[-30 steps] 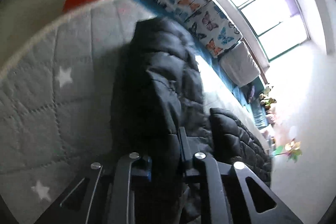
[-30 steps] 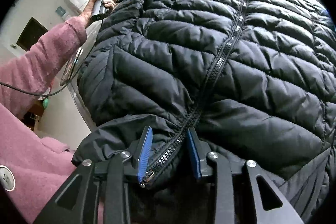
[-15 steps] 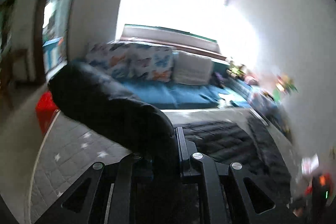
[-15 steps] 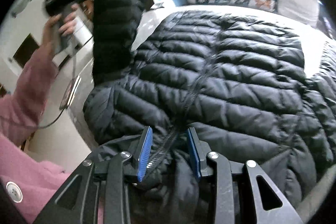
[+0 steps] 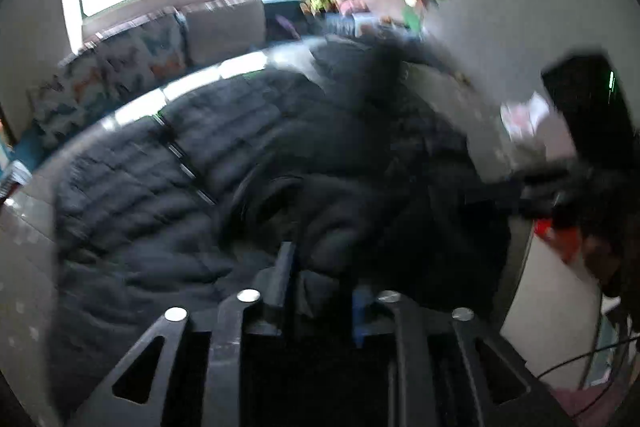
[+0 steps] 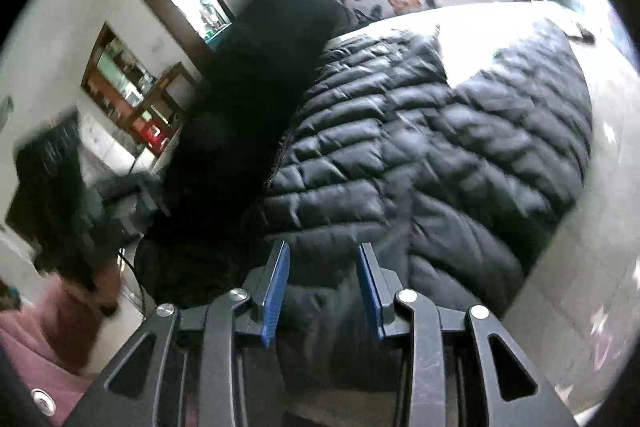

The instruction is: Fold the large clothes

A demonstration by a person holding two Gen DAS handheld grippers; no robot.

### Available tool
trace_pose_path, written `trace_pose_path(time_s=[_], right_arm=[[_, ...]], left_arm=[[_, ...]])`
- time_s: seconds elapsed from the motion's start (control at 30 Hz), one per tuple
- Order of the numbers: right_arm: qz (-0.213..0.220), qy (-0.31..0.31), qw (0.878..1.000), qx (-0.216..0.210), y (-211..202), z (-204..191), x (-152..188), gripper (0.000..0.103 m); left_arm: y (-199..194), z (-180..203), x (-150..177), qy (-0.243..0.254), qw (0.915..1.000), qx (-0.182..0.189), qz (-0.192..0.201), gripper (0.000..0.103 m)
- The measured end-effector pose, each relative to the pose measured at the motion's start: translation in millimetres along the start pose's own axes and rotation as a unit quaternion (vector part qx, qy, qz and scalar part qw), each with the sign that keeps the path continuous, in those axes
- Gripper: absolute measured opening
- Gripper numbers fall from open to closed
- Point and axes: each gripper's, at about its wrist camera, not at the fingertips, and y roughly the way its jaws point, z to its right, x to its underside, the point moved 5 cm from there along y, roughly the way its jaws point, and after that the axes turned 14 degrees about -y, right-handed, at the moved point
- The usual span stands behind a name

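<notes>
Now the black puffer jacket (image 6: 420, 147) lies spread over the table (image 6: 592, 227); the right gripper (image 6: 322, 283) pinches its hem at six o'clock, while the left gripper (image 5: 320, 287) clamps a dark fold, sleeve lifted at ten o'clock

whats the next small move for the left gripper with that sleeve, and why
Probably lower the left gripper so the raised sleeve settles across the jacket front, then let go. In the right wrist view the sleeve arches above the spread body, while the right gripper pins the near edge.
</notes>
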Motion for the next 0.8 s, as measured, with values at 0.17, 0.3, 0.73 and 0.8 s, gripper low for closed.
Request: trace_pose_path(time_s=[0.17, 0.3, 0.73, 0.8], right_arm=[[0.002, 0.01, 1.0, 0.008, -9.1, 7.2, 3.8, 0.039], [0.014, 0.001, 1.0, 0.014, -18.7, 7.0, -7.2, 0.049], [0.068, -0.093, 0.99, 0.081, -26.0, -14.3, -69.5, 0.054], [0.068, -0.1, 0.99, 0.067, -18.9, -20.1, -74.5, 0.054]], left_arm=[[3.3, 11.3, 25.9, 0.02, 0.9997, 0.013, -0.01, 0.062], [-48.5, 10.3, 19.9, 0.034, 0.9979, 0.038, 0.041, 0.086], [-146.0, -211.2, -21.3, -0.206, 0.9664, -0.082, 0.13, 0.068], [-138.5, -232.6, -22.2, -0.227, 0.9635, -0.07, 0.124, 0.061]])
